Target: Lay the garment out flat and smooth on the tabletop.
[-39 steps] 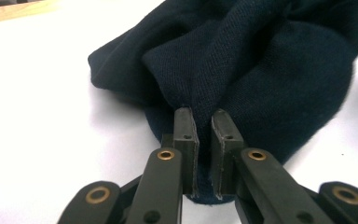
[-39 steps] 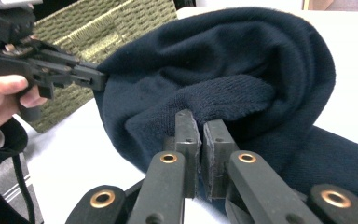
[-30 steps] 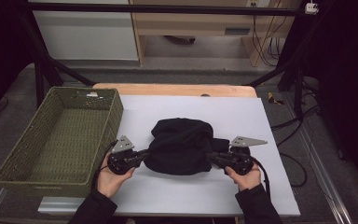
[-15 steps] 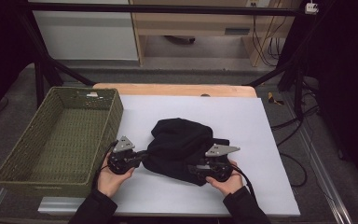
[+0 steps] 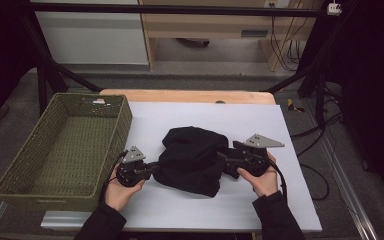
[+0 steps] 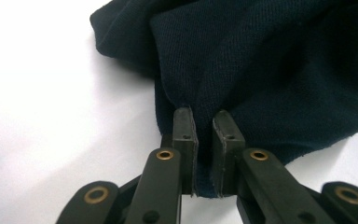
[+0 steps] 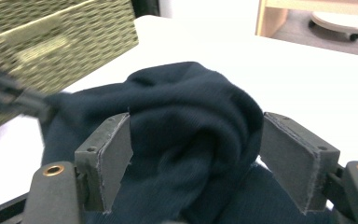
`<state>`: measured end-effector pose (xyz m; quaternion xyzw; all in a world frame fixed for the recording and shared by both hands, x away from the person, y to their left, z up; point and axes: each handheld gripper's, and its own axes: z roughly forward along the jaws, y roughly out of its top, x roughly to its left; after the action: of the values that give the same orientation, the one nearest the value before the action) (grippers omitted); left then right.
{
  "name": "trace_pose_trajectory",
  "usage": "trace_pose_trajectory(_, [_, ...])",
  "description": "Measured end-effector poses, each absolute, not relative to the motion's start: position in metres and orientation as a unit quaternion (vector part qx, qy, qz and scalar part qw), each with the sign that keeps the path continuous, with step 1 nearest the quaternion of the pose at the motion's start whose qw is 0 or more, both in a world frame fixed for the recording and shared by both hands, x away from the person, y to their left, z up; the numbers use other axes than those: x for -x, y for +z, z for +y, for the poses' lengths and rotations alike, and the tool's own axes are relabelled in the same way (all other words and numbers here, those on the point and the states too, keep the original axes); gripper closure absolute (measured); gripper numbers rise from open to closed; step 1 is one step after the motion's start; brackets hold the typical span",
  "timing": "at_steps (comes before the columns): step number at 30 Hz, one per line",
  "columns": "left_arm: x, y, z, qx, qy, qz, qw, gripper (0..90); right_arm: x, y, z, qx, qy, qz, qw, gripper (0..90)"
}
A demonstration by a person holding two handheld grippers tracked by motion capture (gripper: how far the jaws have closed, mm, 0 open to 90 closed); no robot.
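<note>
A dark navy knit garment (image 5: 192,155) lies bunched in the middle of the white table (image 5: 205,115). My left gripper (image 5: 155,166) is at its left edge. In the left gripper view that gripper (image 6: 203,116) is shut on a fold of the garment's (image 6: 270,60) hem. My right gripper (image 5: 223,158) is at the garment's right side. Its jaws have just been opening, and in the right gripper view this gripper (image 7: 196,135) stands open with a rounded lump of the cloth (image 7: 186,98) between the pads, which do not pinch it.
A green woven basket (image 5: 122,125) stands at the table's left, close to my left hand, and its wall (image 7: 60,32) shows blurred in the right gripper view. A wooden board (image 5: 180,96) runs along the table's far edge. Cables (image 5: 305,175) hang off the right side.
The right gripper pushed the garment's right edge in toward the left, then let go and drew back up and to the right. The garment is now more bunched. The left gripper stayed put.
</note>
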<state>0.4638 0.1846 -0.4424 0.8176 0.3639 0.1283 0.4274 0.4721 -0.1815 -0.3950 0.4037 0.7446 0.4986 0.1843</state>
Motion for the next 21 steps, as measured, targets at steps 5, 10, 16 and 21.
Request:
trace_pose_trajectory(5, [-0.463,-0.444,0.183,-0.822,0.126,0.36,0.423,81.5,-0.498,-0.386,-0.164,-0.414,0.492,0.743,0.184,24.0])
trace_pose_trajectory(10, [-0.461,-0.444,0.182,-0.826,0.122,0.351,0.423,81.6,-0.518,-0.39,-0.145,-0.421,0.467,0.759,0.17,30.1])
trace_pose_trajectory(16, [-0.461,-0.444,0.179,-0.83,0.116,0.342,0.425,81.5,-0.52,-0.398,-0.139,-0.419,0.415,0.788,0.179,62.5])
trace_pose_trajectory(21, [-0.461,-0.445,0.178,-0.826,0.104,0.34,0.438,79.0,-0.51,-0.391,-0.153,-0.439,0.423,0.777,0.154,76.2])
